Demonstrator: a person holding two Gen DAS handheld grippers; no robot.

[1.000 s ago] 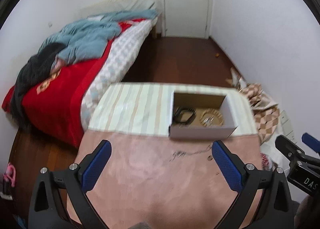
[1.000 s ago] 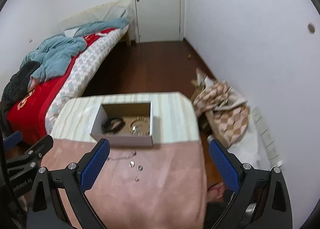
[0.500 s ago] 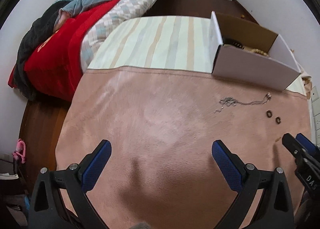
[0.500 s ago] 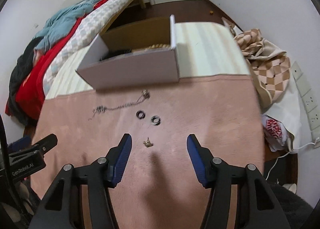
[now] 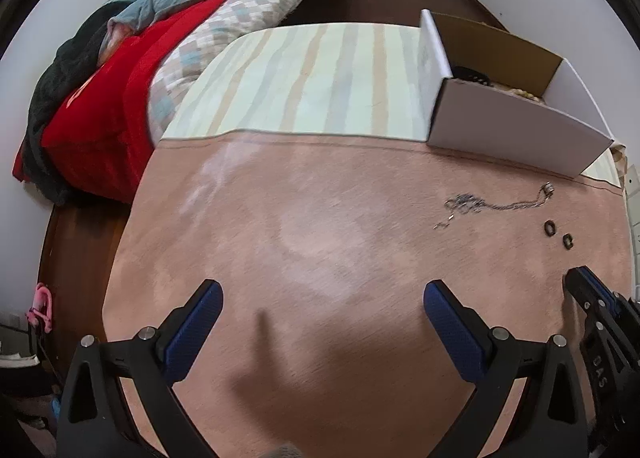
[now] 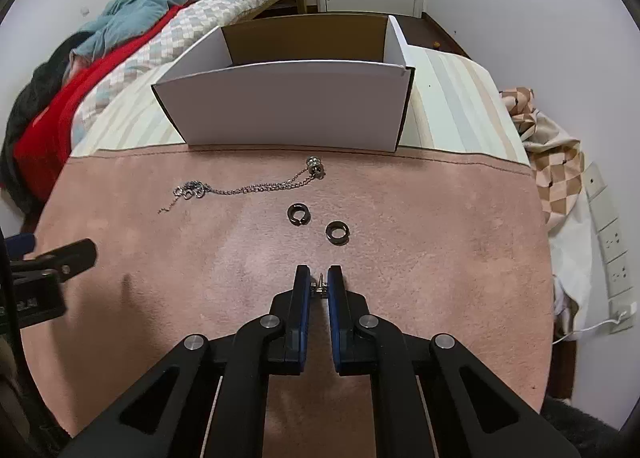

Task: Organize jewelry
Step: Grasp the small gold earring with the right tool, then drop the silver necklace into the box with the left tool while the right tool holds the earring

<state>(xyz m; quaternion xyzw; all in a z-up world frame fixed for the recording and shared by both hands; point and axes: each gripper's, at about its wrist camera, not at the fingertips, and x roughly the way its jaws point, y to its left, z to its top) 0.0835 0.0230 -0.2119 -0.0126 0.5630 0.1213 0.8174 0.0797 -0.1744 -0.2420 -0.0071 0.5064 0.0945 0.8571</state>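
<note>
My right gripper [image 6: 319,283] has just been closing and now pinches a small gold-coloured stud [image 6: 320,287] between its blue pads, low over the pink cloth [image 6: 440,238] that covers the near part of the tabletop. Just beyond its tips lie two dark rings [image 6: 297,214], side by side but apart, and past them a thin silver chain [image 6: 248,188] runs across the cloth, a small bead-like charm [image 6: 314,164] at its right end and a tangle of links at its left. A white cardboard box [image 6: 288,106] stands open-topped behind the chain, on the striped cloth [image 6: 452,98]. From my left wrist camera, something dark and something beaded show over the box wall, too hidden to name. My left gripper [image 5: 322,300] hangs released and holding nothing, its blue pads wide apart above bare pink cloth, well to the left of the jewelry. A bed [image 5: 168,42] with red and blue covers stands beyond the tabletop's left side.
</note>
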